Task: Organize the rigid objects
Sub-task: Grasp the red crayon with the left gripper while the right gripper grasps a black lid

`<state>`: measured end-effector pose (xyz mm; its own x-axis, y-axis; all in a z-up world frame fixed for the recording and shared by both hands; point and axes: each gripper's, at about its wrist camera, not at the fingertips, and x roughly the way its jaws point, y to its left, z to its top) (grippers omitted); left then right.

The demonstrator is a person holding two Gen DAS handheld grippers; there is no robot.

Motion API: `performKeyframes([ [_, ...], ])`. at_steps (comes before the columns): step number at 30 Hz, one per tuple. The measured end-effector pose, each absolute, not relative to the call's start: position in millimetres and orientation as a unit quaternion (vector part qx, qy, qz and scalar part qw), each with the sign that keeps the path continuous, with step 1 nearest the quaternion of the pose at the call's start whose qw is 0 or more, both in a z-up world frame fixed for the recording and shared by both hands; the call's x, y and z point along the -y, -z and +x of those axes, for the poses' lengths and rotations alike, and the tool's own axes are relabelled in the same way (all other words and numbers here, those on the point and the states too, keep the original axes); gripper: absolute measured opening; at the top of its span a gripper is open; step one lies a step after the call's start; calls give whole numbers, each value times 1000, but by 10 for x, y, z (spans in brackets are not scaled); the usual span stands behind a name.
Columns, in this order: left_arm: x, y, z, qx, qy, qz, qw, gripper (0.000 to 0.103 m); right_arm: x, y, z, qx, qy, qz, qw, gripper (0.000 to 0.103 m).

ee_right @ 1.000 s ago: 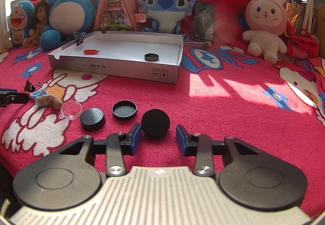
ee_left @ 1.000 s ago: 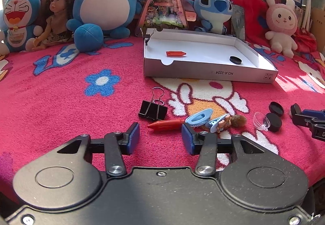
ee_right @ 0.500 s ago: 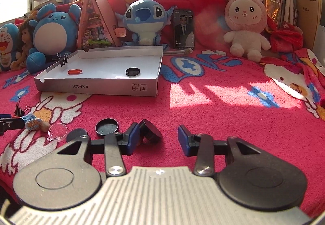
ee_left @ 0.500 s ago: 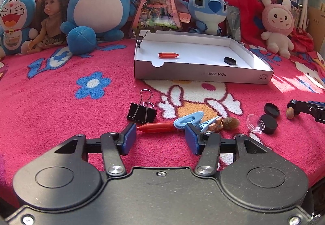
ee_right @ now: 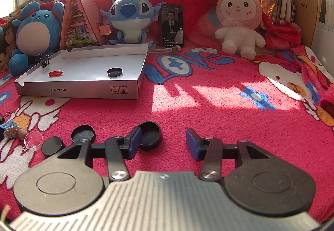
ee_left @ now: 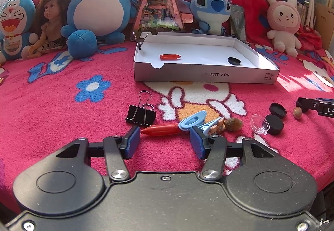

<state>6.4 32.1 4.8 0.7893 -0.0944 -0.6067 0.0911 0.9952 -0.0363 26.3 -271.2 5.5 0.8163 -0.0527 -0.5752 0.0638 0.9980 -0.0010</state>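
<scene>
My left gripper (ee_left: 165, 142) is open just behind a red crayon-shaped piece (ee_left: 160, 129), which lies crosswise on the pink blanket in front of its tips. A blue clip (ee_left: 193, 120) and a black binder clip (ee_left: 141, 116) lie beside the red piece. My right gripper (ee_right: 163, 143) is open and its jaws are opening. A black cap (ee_right: 150, 135) leans against its left fingertip (ee_right: 134, 142), well apart from the right one. The white box (ee_left: 206, 74) beyond holds a red piece (ee_left: 169, 56) and a black cap (ee_left: 233, 61).
Two more black caps (ee_right: 83, 136) (ee_right: 52, 145), a clear plastic cup (ee_right: 33, 140), a small figure (ee_left: 233, 123) and a nut (ee_left: 297, 112) lie between the grippers. A binder clip (ee_right: 44, 60) grips the box's corner. Plush toys (ee_right: 240, 20) and a phone (ee_right: 172, 24) line the back.
The right jaws have widened, and the black cap once flat between them has tipped against the left finger. The left gripper has crept up to the red piece, opening slightly.
</scene>
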Motion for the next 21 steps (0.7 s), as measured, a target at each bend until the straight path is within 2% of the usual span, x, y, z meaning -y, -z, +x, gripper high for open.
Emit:
performKeyframes([
  [5, -279, -67, 35, -308, 47, 3, 950, 51, 2668, -92, 220, -289, 28, 0, 957, 68],
  [21, -233, 27, 141, -301, 48, 26, 952, 50, 2623, -7, 231, -300, 25, -10, 954, 68],
])
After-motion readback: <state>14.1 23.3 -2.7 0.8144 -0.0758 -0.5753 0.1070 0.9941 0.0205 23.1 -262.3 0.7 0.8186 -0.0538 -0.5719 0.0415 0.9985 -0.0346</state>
